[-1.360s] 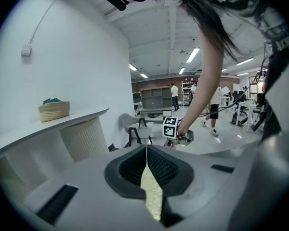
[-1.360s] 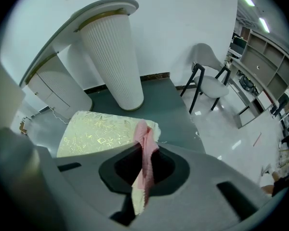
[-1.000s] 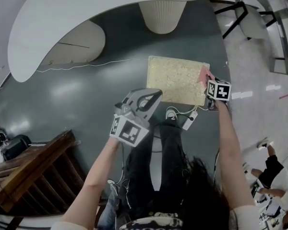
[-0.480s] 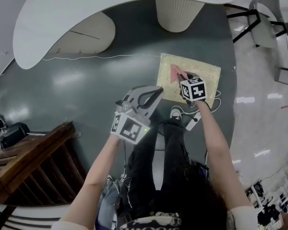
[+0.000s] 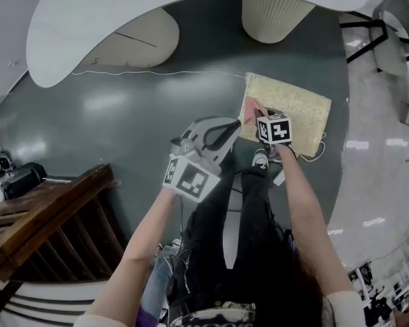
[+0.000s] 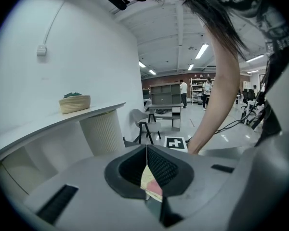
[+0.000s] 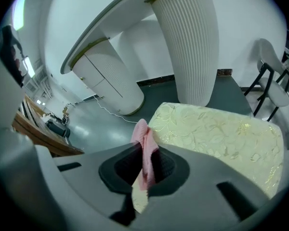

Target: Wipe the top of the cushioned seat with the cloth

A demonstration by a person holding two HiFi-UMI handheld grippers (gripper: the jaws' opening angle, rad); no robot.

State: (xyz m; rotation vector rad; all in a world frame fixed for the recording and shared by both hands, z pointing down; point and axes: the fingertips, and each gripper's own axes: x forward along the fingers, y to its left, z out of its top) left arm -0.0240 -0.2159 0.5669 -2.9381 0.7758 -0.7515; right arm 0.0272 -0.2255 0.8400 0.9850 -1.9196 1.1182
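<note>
Grey floor [image 5: 123, 128] — right gripper [image 7: 143, 165] clamps the pink cloth [image 7: 143, 141] at the cushioned seat [image 7: 216, 134]; left gripper [image 6: 146, 170] closed, empty.

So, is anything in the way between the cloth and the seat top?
Nothing visible. The right claw is shut on the cloth at the seat's left edge, and the rest of the top lies bare.

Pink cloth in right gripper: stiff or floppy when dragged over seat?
Likely floppy: the cloth bunches in folds where the right gripper pinches it. Probably light, being thin. Might drag rather than slide on the textured cushioned seat.
</note>
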